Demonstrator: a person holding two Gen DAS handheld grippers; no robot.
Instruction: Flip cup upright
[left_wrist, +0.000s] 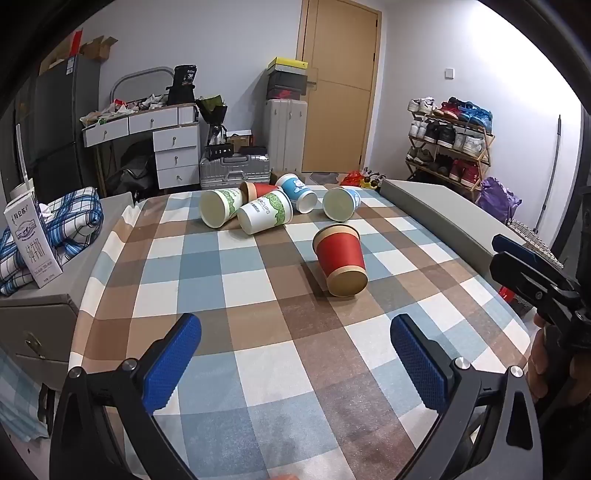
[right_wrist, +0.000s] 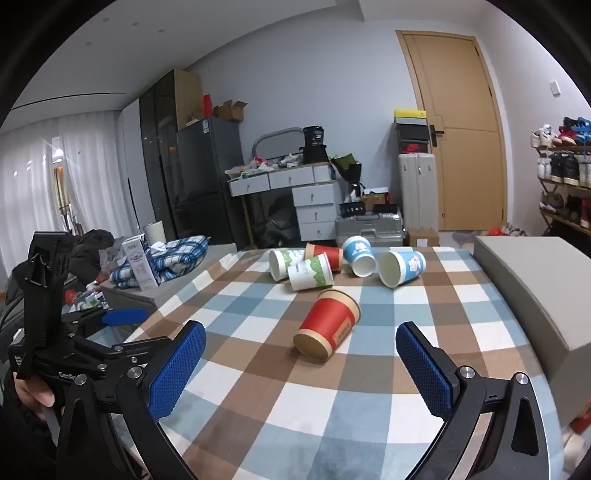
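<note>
A red paper cup (left_wrist: 340, 260) lies on its side on the checked tablecloth (left_wrist: 258, 332), its brown base toward me; it also shows in the right wrist view (right_wrist: 328, 329). Behind it lie several more tipped cups: two green-and-white cups (left_wrist: 264, 217) (left_wrist: 220, 207), a second red cup (left_wrist: 258, 190) and two blue cups (left_wrist: 297, 192) (left_wrist: 341, 203). My left gripper (left_wrist: 295, 334) is open and empty, short of the red cup. My right gripper (right_wrist: 301, 341) is open and empty, with the red cup just ahead between its fingers. It shows at the right edge of the left wrist view (left_wrist: 524, 266).
A grey box (right_wrist: 532, 291) runs along the table's right side. A milk carton (left_wrist: 33, 243) and a plaid cloth (left_wrist: 70, 221) lie on the grey cabinet at left. Drawers, suitcases, a door and a shoe rack (left_wrist: 450, 140) stand behind.
</note>
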